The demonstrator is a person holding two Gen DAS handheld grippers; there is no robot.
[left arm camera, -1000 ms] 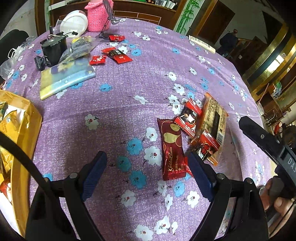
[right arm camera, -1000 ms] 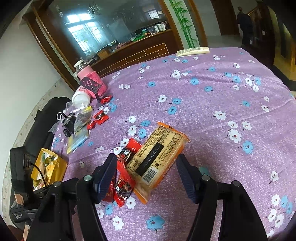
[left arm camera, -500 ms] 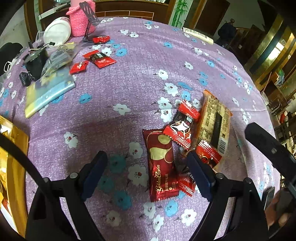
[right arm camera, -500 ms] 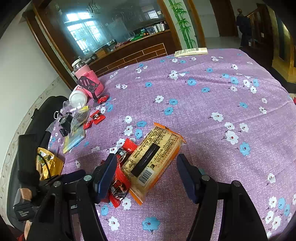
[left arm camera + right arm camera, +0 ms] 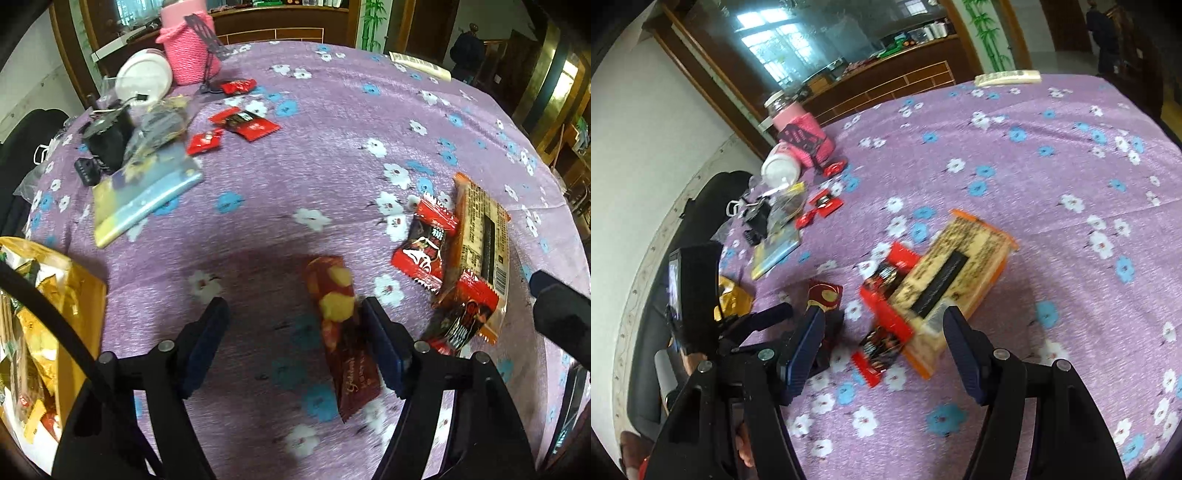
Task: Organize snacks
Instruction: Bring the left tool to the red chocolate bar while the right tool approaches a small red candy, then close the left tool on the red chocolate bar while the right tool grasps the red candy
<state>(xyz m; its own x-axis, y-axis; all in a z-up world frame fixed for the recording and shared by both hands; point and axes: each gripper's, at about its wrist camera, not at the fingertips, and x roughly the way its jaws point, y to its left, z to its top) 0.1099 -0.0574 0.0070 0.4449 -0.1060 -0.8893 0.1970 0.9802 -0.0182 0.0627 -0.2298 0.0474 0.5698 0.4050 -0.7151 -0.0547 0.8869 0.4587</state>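
Gold foil bag [image 5: 79, 295] sits open far left of the maroon chocolate bar [image 5: 341, 332], and the left gripper [image 5: 295, 343] has dropped in, jaws wide, right pad now beside the bar, nothing held. Right of the bar, the right gripper [image 5: 882, 345] has closed in over the cracker pack [image 5: 955, 273], wide open, empty; two pickups look imminent.

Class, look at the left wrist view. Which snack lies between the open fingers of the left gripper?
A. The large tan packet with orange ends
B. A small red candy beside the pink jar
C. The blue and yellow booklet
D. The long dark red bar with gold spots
D: the dark red bar lies on the purple cloth inside the left gripper, close against its right finger, while the tan packet lies outside it.
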